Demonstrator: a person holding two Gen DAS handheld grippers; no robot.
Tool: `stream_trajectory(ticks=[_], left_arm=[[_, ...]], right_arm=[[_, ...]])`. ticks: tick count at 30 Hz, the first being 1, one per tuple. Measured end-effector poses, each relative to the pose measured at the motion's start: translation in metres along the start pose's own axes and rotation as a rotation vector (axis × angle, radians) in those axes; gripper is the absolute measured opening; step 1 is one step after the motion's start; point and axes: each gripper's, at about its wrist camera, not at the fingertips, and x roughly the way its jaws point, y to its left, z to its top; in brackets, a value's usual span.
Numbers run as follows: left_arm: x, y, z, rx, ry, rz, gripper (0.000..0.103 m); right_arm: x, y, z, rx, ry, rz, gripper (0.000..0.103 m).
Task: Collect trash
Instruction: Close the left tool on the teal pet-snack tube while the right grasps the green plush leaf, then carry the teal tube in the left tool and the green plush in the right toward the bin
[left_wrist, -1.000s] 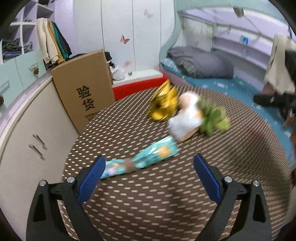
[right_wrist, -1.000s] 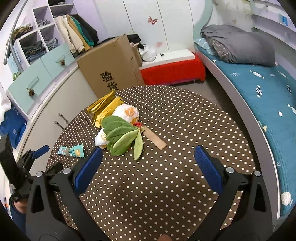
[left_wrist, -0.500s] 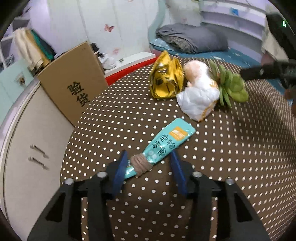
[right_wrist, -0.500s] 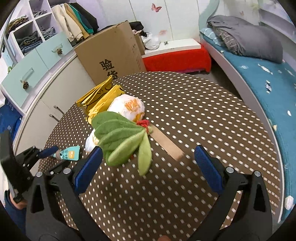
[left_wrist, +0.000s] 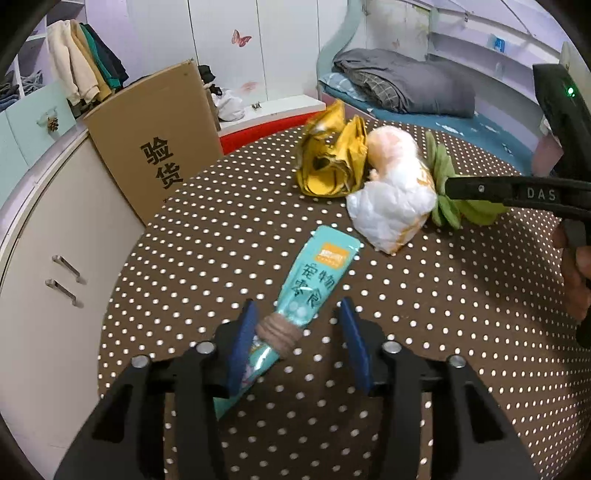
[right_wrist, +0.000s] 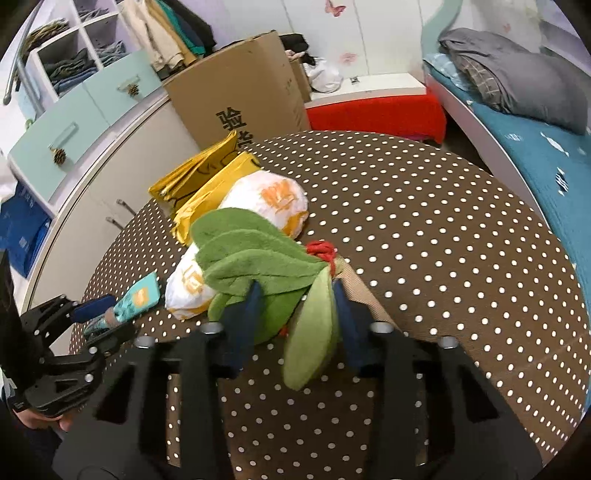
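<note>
On the dotted brown surface (left_wrist: 424, 295), the left gripper (left_wrist: 299, 332) has been narrowing around a glossy teal pouch (left_wrist: 314, 280) with a brown band; the right gripper (right_wrist: 295, 302) has just been closing on soft green felt leaves (right_wrist: 258, 258), beside a crinkled white wrapper (right_wrist: 277, 199) and yellow foil (left_wrist: 332, 162).

"验货" on cardboard box (left_wrist: 155, 147)

Each wrist camera looks steeply down along its own claw, close over the dotted desk (left_wrist: 229, 229), the left from the cabinet side, the right from nearer the bed, both sharing the white wrapper (left_wrist: 393, 206) and cardboard box (right_wrist: 240, 88).
</note>
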Motion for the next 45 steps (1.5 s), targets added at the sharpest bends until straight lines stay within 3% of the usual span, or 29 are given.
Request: stream_trajectory(ticks=[1,3,14,15,18,25,27,28,30,39,45], left_arm=[[0.000,-0.001,0.000,-0.007,0.002,-0.004,0.030],[-0.002,-0.001,-0.002,-0.038,0.005,-0.038,0.024],[-0.021,-0.025,-0.019,-0.129,-0.012,-0.101,0.023],[-0.021,-0.028,-0.020,-0.128,-0.010,-0.099,0.023],[-0.018,-0.034,-0.022,-0.127,0.006,-0.083,0.025],[-0.013,-0.033,-0.015,-0.168,0.003,-0.095,0.024],[-0.014,-0.033,-0.015,-0.183,0.001,-0.104,0.023],[-0.014,-0.031,-0.014,-0.187,-0.001,-0.107,0.023],[-0.018,-0.030,-0.018,-0.206,-0.006,-0.112,0.023],[-0.048,-0.027,-0.033,-0.308,-0.055,-0.146,0.023],[-0.085,-0.049,-0.022,-0.302,-0.135,-0.164,0.023]], right_arm=[[-0.002,-0.001,-0.001,0.001,-0.004,0.003,0.016],[-0.009,-0.004,-0.005,0.010,-0.014,0.014,0.010],[-0.052,-0.020,-0.030,-0.023,-0.013,0.000,0.010],[-0.052,-0.021,-0.032,-0.029,-0.003,-0.005,0.013],[-0.053,-0.023,-0.033,-0.028,-0.032,-0.023,0.072],[-0.020,-0.005,-0.012,-0.094,-0.007,-0.048,0.071],[-0.009,-0.001,-0.012,-0.118,0.014,-0.068,0.050],[-0.007,-0.001,-0.012,-0.112,0.016,-0.055,0.035],[-0.013,0.000,-0.016,-0.104,0.003,-0.038,0.027],[-0.078,-0.028,-0.028,-0.028,-0.098,0.017,0.025],[-0.129,-0.047,-0.025,0.017,-0.187,0.045,0.025]])
